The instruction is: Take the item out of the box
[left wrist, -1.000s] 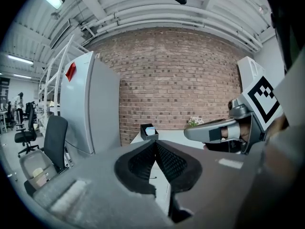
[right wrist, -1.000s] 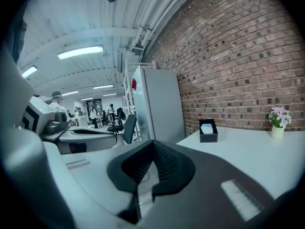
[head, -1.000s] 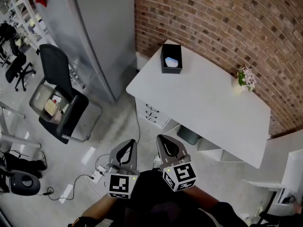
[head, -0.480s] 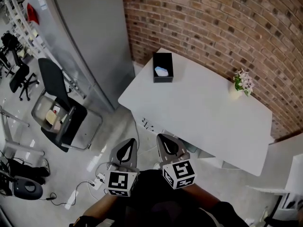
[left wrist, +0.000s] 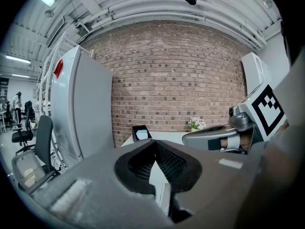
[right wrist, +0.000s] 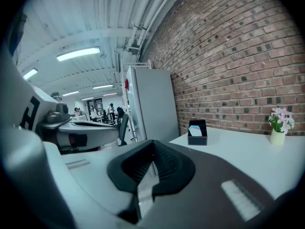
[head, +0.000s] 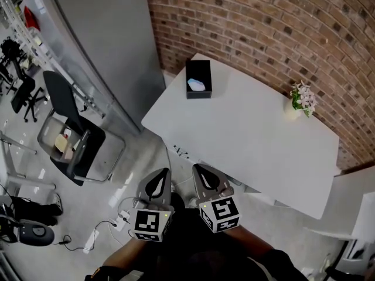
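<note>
Approach stage, nothing grabbed yet. Left tool and right tool were both clenched empty, well short of bench. Next move needed: reach box, open up for item.

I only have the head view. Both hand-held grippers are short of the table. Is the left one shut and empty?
Observer: Yes. In its own view the left hand-held gripper has its jaws together with nothing between them.
Operator: And the right one?
Observer: The right hand-held gripper is shut and empty too, as its own view shows.
Operator: Is anyone around that I can't see?
Observer: The right gripper view shows people standing far down the room, well away from the table.
</note>
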